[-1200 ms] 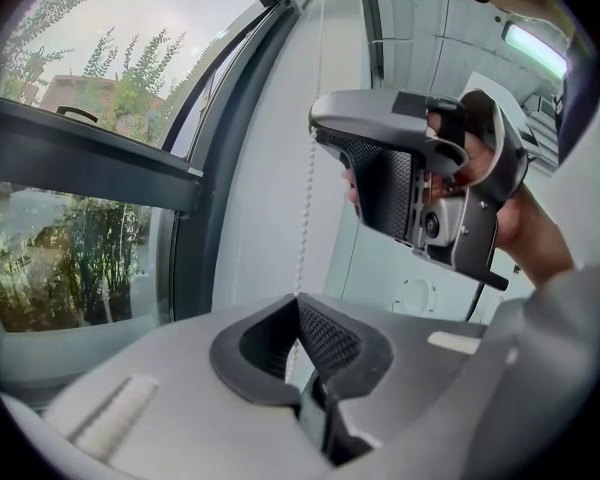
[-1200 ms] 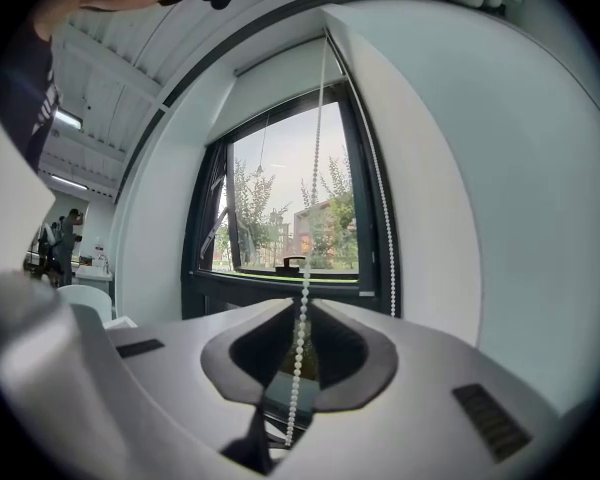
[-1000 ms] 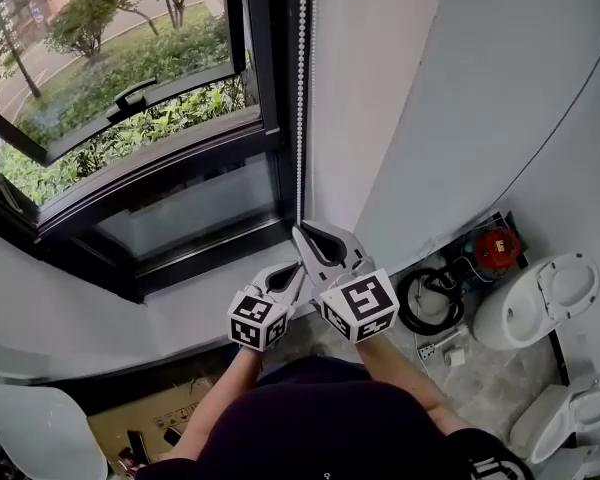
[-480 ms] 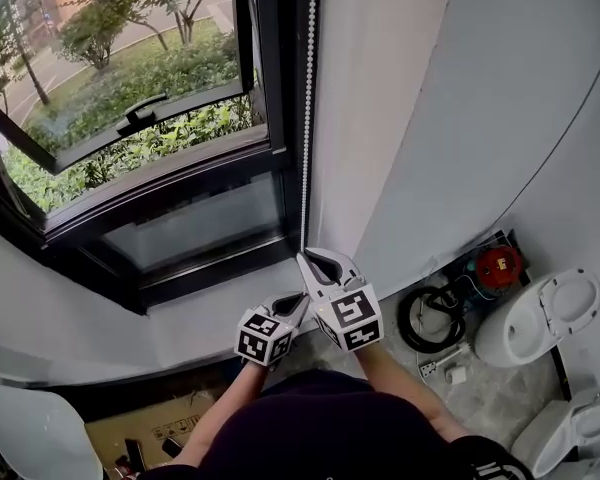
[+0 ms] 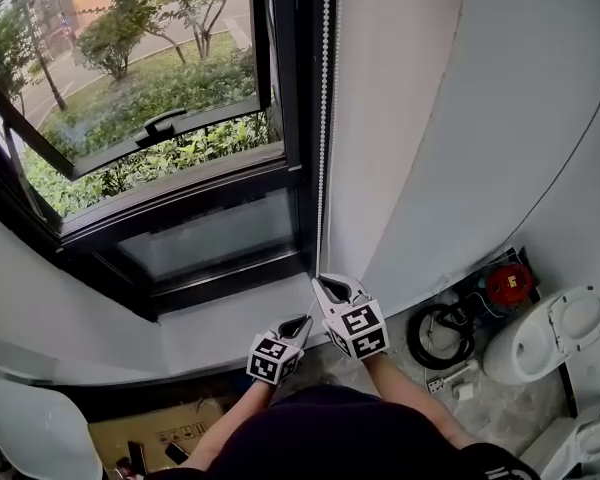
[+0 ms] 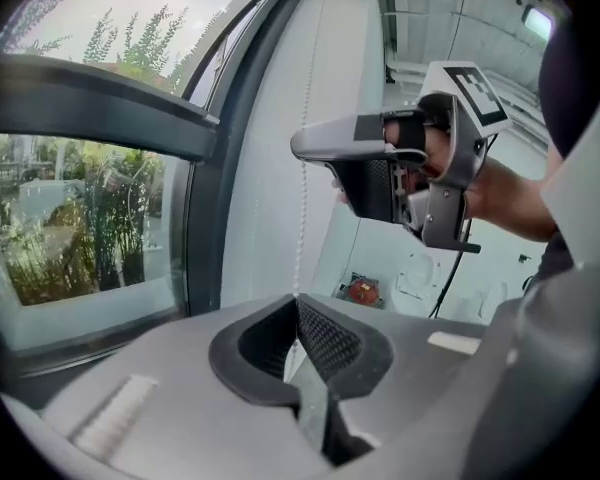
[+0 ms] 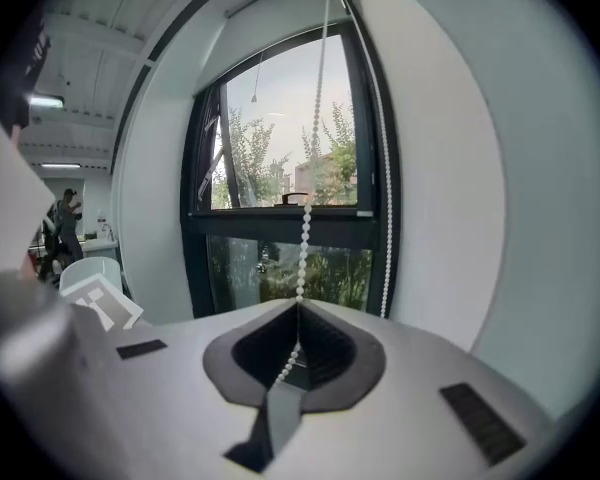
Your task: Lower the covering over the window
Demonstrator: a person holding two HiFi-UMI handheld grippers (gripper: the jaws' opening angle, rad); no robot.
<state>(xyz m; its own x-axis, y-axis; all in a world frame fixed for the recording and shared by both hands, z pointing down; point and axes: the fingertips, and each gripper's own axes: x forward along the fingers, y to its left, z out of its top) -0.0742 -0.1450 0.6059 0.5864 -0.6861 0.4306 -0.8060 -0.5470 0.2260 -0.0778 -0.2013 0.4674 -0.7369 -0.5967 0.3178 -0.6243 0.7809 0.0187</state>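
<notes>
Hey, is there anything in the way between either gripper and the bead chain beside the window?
Nothing visible stands in the way. The right gripper and the left gripper are each shut on the bead chain, which hangs free beside the dark window frame with no object against it.

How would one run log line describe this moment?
left gripper: shut on bead chain | right gripper: shut on bead chain, higher up | window: not covered
</notes>
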